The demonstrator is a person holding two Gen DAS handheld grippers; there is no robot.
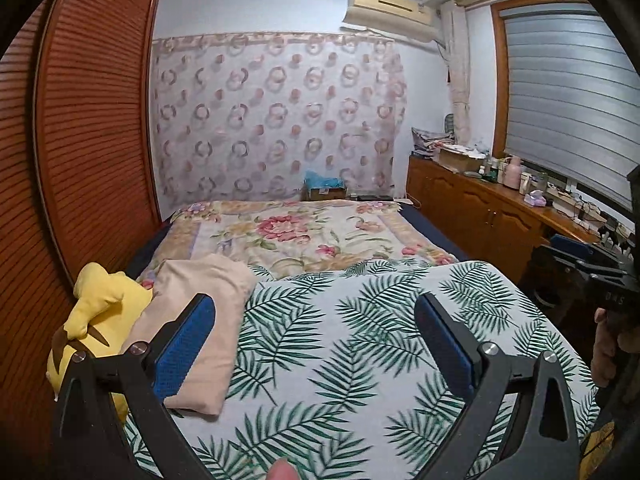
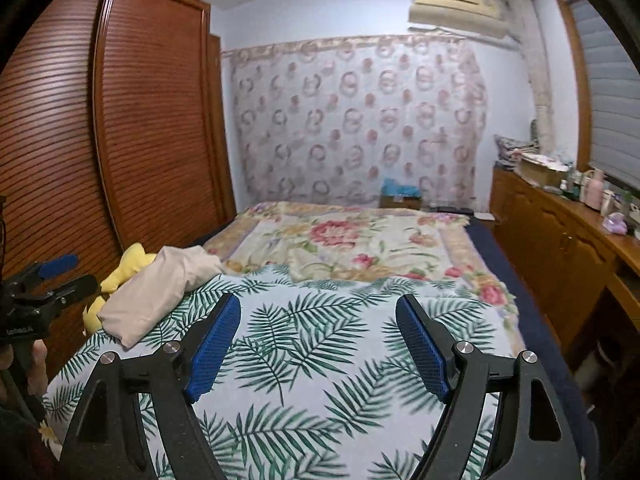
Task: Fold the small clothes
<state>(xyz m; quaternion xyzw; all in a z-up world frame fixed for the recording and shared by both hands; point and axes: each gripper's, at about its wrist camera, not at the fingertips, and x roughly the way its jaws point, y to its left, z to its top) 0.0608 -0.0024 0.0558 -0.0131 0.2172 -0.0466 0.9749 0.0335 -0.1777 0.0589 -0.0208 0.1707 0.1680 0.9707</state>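
Status: one beige garment (image 1: 200, 320) sits folded into a compact rectangle at the left edge of the bed, on the leaf-print sheet (image 1: 360, 340), pressed up against the yellow plush toy (image 1: 100, 308). From the right wrist view the same garment (image 2: 156, 296) reads as a tidy bundle, no loose sleeves or corners hanging out. Looks done to me.

Your left gripper (image 1: 316, 340) has its jaws spread wide, nothing between the blue pads (image 1: 184, 344), only bare sheet under them. The left finger overlaps the garment in the left wrist view but I can't tell if it touches; the right wrist view shows that gripper (image 2: 60, 272) off to the left, near the wardrobe (image 2: 140, 120), apart from the bundle.

Your right gripper (image 2: 320, 344) is also spread apart and empty, pads (image 2: 212, 348) over open sheet in the middle of the bed.

Remaining: I see no other small clothes anywhere on the sheet or on the floral blanket (image 1: 312, 236) behind it. Either the task is finished, or the next piece is outside both views. If there's a pile, it's not in frame; you'd need to bring it in. Work area in front of both grippers has room for the next fold.
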